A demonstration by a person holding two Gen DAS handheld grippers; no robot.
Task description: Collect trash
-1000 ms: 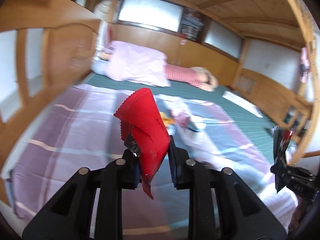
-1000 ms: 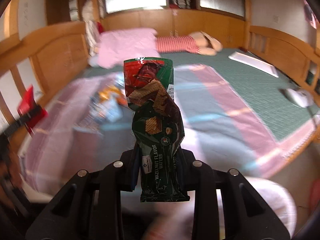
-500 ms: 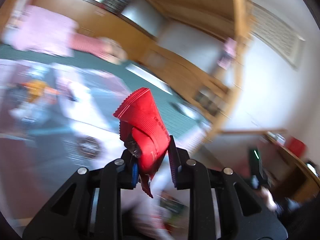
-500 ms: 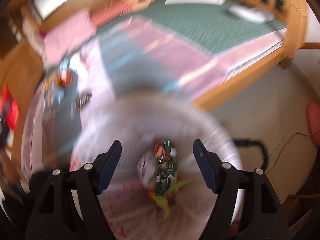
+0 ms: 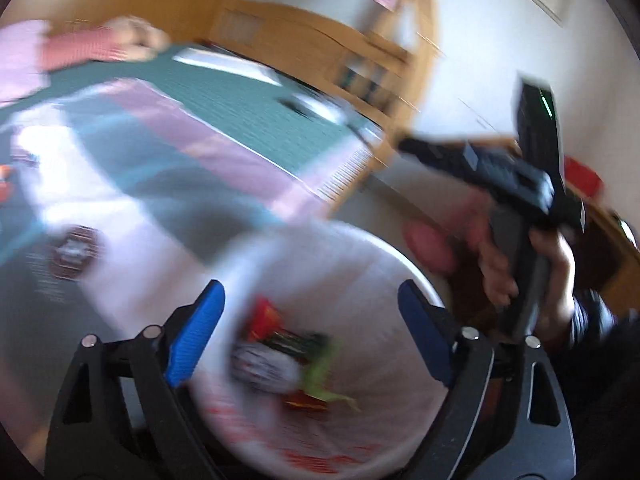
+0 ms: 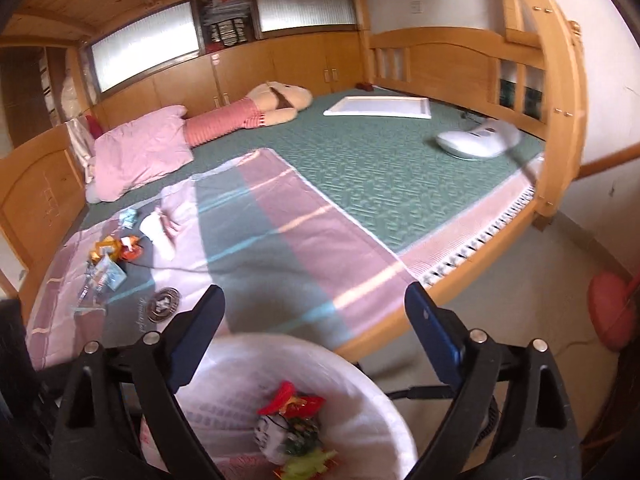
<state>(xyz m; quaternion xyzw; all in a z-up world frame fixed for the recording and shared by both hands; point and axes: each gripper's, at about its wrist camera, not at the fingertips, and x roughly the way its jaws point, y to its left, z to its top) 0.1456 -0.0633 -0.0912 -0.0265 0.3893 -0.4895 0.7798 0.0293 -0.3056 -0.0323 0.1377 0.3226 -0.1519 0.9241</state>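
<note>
My left gripper hangs over a bin lined with a white bag, its blue-padded jaws opening wide with nothing between them. Below it, inside the bin, lie a red wrapper and a green wafer wrapper among other scraps. My right gripper is also over the bin's white bag, its jaws opening and empty; the red wrapper and green wrapper show beneath it. More litter stays on the bed blanket: orange wrappers and a blue packet.
The bin stands on the floor against the wooden bed edge. On the bed are a pink pillow, a plush toy, a white tray and a white handheld appliance. A hand shows at the right.
The left gripper swung from the bed over to the bin and let go of the red wrapper. The right gripper dropped the green wafer wrapper into the bin and now looks up across the bed.
</note>
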